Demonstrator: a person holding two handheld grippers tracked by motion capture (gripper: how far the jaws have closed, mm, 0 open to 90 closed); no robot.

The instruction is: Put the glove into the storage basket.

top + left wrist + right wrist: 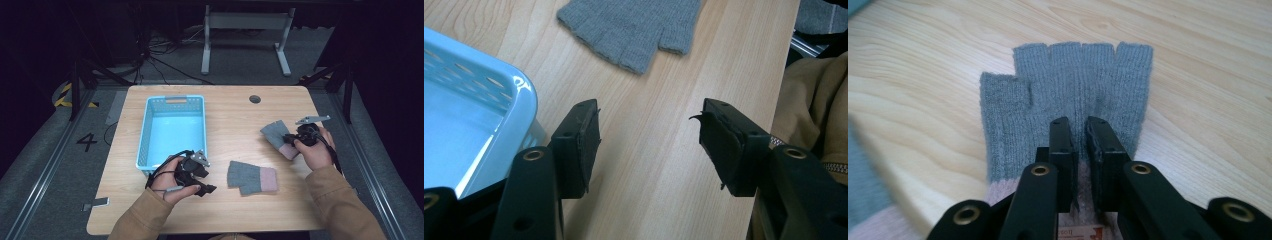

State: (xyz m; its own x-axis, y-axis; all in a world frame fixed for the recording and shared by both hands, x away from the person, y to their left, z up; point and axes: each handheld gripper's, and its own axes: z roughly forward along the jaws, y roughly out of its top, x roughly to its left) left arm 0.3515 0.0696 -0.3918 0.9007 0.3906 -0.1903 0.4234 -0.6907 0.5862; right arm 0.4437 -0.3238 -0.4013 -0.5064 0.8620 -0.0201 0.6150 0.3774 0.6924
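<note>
1. The right claw (1079,150) is seen pinched together on a fold of the grey fingerless glove (1073,100), close to where the grey knit meets its pink cuff; in the high view this claw (289,138) sits at the right side of the bench (230,115).
2. That gripped glove (279,137) is found on the right part of the bench, its finger stubs pointed away from the claw and spread out over the wood.
3. A printed label is glimpsed under the cuff in the right gripper view, too cut off to be read.
4. The left claw (649,145) is held wide apart over bare wood, with nothing between its pads; in the high view it (207,182) is seen near the front edge, just beside the basket's near corner.
5. A second grey glove with a pink cuff (251,177) is noted flat on the bench between the two hands, apart from both claws; its finger stubs (634,27) show ahead of the left claw.
6. A light blue basket (145,135) with perforated walls is set on the left half of the bench; its rounded corner (524,95) crowds the left claw's left pad.
7. A dark round hole (255,99) is spotted in the bench's far edge, well apart from the gloves.
</note>
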